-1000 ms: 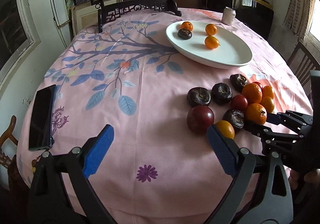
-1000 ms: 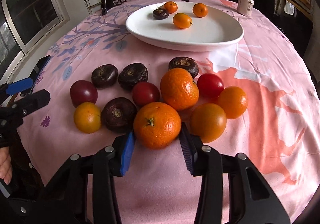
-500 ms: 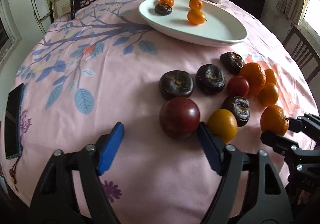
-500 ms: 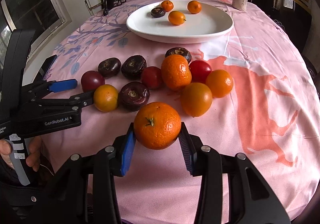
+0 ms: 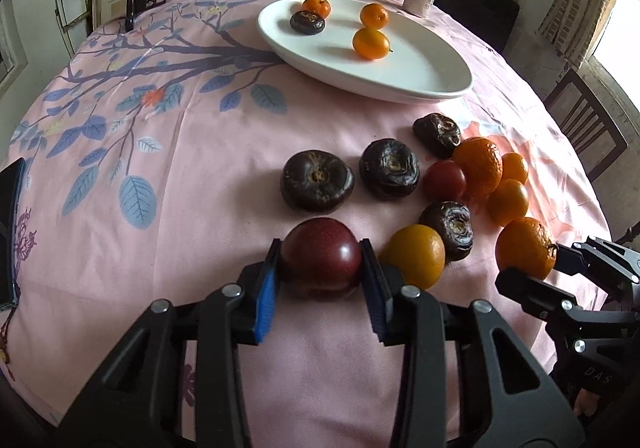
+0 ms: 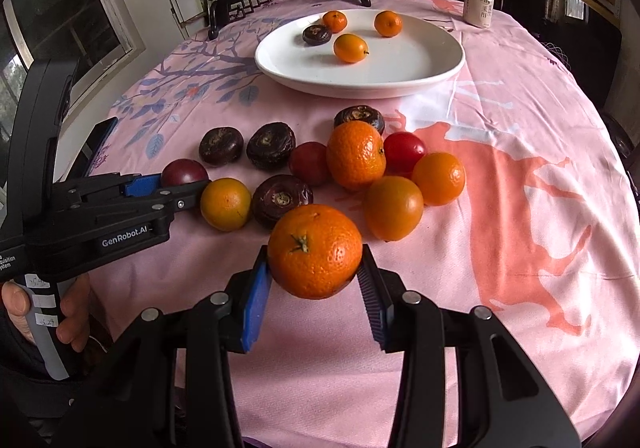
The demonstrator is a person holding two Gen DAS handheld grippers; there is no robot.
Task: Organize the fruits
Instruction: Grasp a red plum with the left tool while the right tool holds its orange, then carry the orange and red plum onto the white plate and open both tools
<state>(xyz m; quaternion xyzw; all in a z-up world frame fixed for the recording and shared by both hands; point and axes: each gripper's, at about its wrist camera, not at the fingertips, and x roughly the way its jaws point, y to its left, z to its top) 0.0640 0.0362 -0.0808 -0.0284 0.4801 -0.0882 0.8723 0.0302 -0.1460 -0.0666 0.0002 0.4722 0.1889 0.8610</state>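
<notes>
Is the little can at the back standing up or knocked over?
Standing up. The small pale drink can sits upright on the pink tablecloth.

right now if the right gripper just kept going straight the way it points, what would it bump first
Probably the dark brown fruit just ahead of the tangerine that the right gripper holds, with a smooth orange fruit close to its right. Depth is unclear, so it might meet the tablecloth first.

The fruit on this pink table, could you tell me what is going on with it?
A person is sorting fruit with two handheld grippers. The left gripper has just closed on a dark red plum on the tablecloth. The right gripper holds a mandarin. The white plate already carries four fruits; the rest lie clustered on the cloth.
</notes>
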